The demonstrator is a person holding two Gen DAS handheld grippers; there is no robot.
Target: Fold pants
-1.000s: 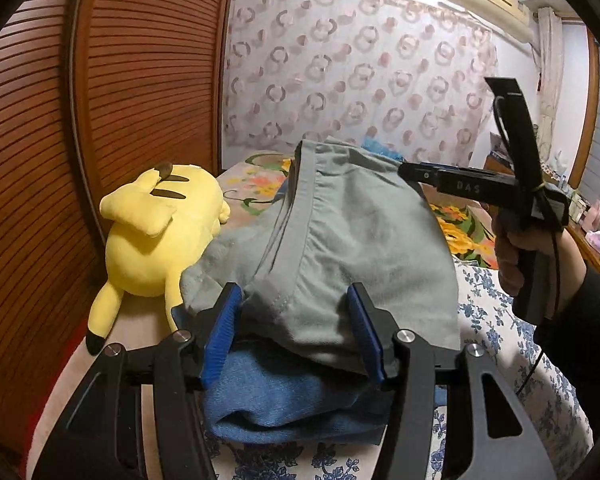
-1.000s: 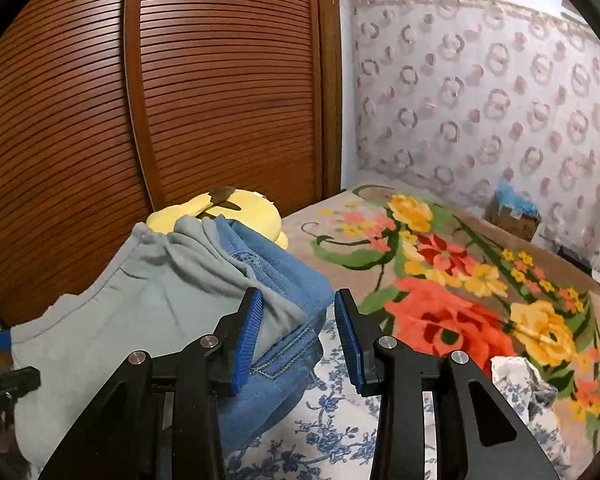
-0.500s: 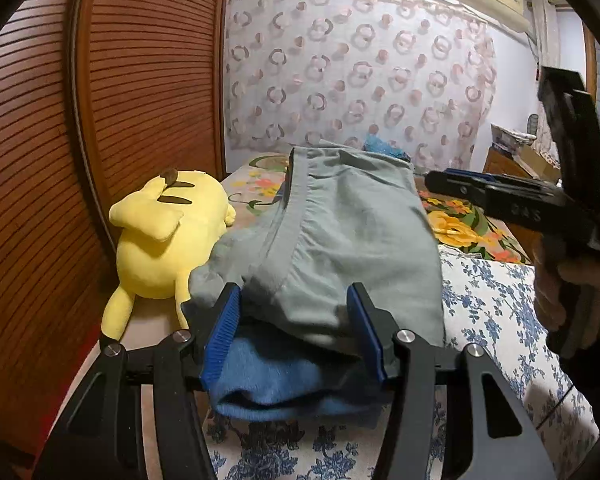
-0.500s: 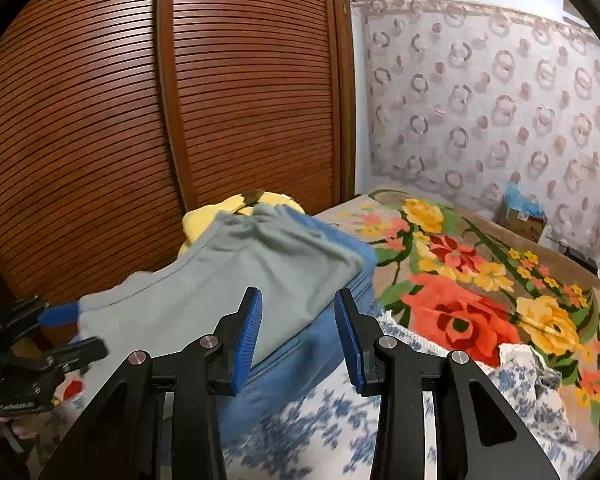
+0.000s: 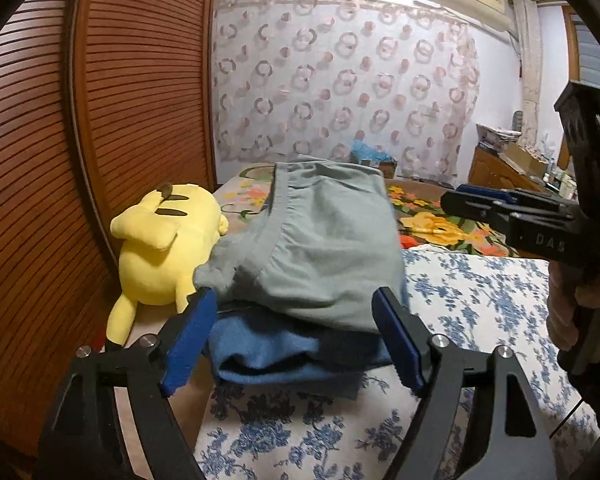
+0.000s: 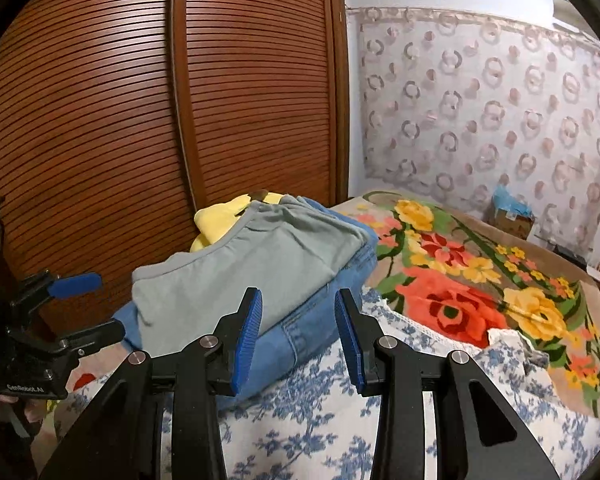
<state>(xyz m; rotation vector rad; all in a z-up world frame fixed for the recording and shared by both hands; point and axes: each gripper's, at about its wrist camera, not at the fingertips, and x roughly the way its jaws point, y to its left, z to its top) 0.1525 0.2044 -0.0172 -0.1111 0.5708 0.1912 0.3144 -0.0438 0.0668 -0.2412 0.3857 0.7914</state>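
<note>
Folded grey-green pants [image 5: 320,248] lie on top of folded blue jeans [image 5: 284,356] on the bed. My left gripper [image 5: 296,332] stands at the near end of the stack. Its jaws are opening, with the stack's edge between the blue pads and neither pad pressing on it. In the right wrist view the grey-green pants [image 6: 252,264] and jeans [image 6: 312,320] lie ahead and to the left of my right gripper [image 6: 298,332], which is open with nothing between its fingers. The left gripper [image 6: 108,304] shows at that view's left edge. The right gripper [image 5: 456,198] hovers right of the stack in a hand [image 5: 560,312].
A yellow plush toy [image 5: 160,248] lies left of the stack against the brown slatted wardrobe door [image 5: 100,120]. The bed has a blue-flowered sheet [image 5: 480,300] and a bright floral blanket [image 6: 460,280] beyond. A cardboard box [image 6: 512,220] sits by the patterned curtain.
The left jaws have widened and let go of the grey-green pants, which now rest on the jeans. The right gripper has drawn back from the stack, still with the same gap.
</note>
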